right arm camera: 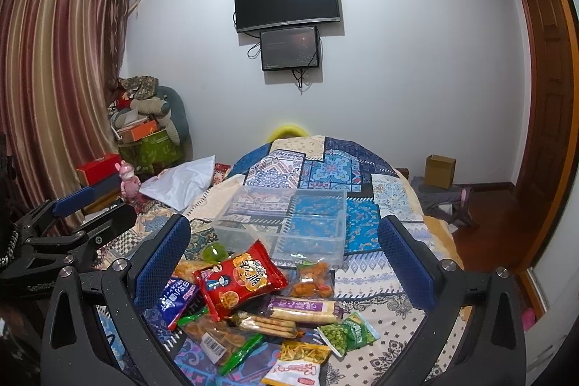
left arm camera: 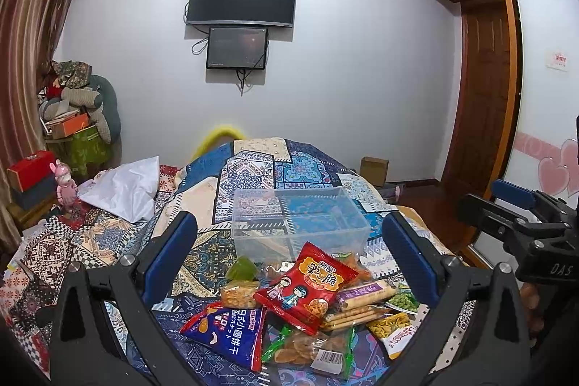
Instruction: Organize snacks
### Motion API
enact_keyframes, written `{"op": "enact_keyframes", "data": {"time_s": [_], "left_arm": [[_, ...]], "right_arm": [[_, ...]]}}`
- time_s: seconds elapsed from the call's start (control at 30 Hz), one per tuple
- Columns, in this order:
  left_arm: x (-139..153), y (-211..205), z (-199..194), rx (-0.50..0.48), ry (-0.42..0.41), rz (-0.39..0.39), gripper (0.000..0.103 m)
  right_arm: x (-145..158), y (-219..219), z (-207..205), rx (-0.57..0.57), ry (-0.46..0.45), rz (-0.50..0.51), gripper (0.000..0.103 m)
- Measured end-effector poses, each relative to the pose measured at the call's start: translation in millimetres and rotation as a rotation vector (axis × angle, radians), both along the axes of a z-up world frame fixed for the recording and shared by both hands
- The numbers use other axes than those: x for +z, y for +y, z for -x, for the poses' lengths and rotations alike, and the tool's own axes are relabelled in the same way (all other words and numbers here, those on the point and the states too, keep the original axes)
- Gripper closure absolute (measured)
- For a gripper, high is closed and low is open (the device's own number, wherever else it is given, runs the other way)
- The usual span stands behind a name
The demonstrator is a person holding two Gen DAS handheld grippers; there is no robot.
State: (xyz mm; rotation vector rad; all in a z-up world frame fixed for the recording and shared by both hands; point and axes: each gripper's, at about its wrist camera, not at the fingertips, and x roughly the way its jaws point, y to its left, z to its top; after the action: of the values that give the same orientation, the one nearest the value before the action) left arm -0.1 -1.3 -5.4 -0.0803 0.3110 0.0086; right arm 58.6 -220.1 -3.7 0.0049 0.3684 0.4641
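A pile of snack packets lies on the patterned bedspread (left arm camera: 253,169): a red packet (left arm camera: 307,281) on top, a blue biscuit bag (left arm camera: 231,328), a purple wafer bar (left arm camera: 365,293), a green pea pack (left arm camera: 403,301) and others. Behind them stands an empty clear plastic box (left arm camera: 300,219). My left gripper (left arm camera: 289,255) is open above the pile, holding nothing. My right gripper (right arm camera: 286,259) is open too, over the same pile, with the red packet (right arm camera: 239,281), the pea pack (right arm camera: 347,335) and the box (right arm camera: 286,223) between its fingers' lines. Each gripper shows in the other's view.
A white pillow (left arm camera: 123,190) lies at the bed's left. Boxes, a pink toy (left arm camera: 65,187) and stacked bedding stand left of the bed. A cardboard box (right arm camera: 439,170) sits on the floor right. A wardrobe and door (left arm camera: 481,89) are on the right.
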Motion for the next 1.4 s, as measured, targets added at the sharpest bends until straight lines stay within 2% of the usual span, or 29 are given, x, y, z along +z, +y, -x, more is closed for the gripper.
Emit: {"op": "enact_keyframes", "data": {"time_s": [1.4], "left_arm": [[-6.6, 0.3, -2.1, -0.001, 0.004, -0.001, 0.0]], "right_arm": [[-2.7, -0.4, -2.6, 0.002, 0.013, -0.015, 0.0]]}}
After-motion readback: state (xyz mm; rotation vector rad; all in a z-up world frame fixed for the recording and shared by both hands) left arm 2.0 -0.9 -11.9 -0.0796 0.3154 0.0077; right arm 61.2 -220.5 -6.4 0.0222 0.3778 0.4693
